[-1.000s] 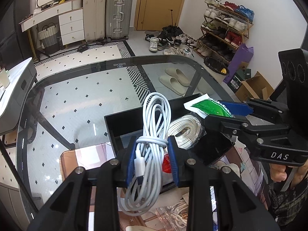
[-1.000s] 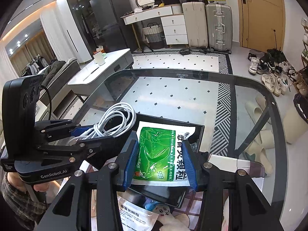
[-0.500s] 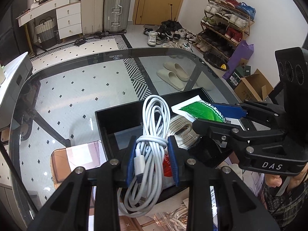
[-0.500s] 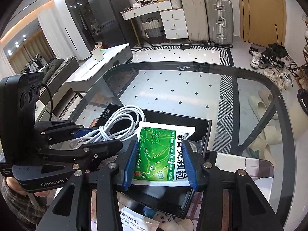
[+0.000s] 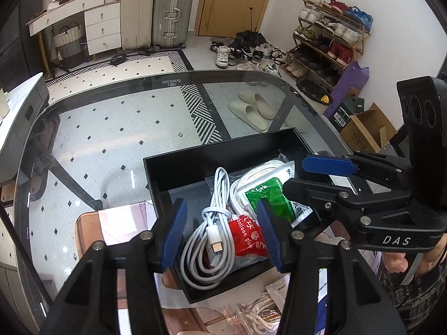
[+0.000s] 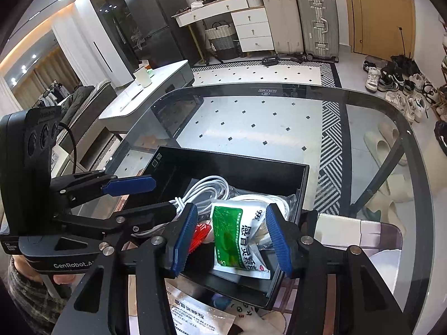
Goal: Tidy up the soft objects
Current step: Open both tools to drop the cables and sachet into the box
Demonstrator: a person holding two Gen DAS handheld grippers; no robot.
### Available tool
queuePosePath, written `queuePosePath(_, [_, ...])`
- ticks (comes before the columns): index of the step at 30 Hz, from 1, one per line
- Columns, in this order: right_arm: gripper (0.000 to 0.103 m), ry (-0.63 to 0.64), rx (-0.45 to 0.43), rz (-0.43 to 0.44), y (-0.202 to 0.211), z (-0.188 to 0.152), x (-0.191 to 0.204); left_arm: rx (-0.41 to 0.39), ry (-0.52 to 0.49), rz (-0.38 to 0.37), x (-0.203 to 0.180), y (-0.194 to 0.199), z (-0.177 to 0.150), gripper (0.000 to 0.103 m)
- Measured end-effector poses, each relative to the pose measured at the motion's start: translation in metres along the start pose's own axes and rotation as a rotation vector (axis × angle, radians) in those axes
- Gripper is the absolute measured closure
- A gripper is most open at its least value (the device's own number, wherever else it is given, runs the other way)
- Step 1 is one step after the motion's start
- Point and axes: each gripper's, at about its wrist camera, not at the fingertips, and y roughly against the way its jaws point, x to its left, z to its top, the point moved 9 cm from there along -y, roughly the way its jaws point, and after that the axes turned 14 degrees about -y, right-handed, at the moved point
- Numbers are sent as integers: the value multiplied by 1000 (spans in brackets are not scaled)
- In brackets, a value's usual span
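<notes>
Both grippers, left (image 5: 220, 233) and right (image 6: 232, 237), just opened, nothing gripped, cable (image 5: 208, 240) and green sachet (image 6: 234, 240) loose in black box (image 5: 212, 157); pulling out carelessly could snag them.

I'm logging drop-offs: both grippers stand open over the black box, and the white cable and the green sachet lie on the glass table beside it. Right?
Not quite. The white cable and green sachet lie inside the black box, not beside it, as both wrist views show. The left gripper and right gripper, jaws just opened, stand open above them.
</notes>
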Motion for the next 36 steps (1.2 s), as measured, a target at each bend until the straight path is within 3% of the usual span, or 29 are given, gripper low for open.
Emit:
queuePosePath(2, [48, 2, -1, -4, 2, -1, 0, 0, 1, 7, 0, 3, -1, 49])
queuePosePath(4, [35, 4, -8, -9, 6, -3, -1, 2, -3, 18, 0, 5, -2, 47])
queuePosePath(10, [18, 2, -44, -13, 23, -7, -2, -8, -14, 27, -3, 14, -6, 36])
queuePosePath(19, [12, -7, -53, -32, 40, -17, -12, -24, -17, 55, -5, 29, -9, 13])
queuePosePath(36, [6, 69, -32, -42, 57, -53, -11, -11, -19, 81, -9, 41, -37, 5])
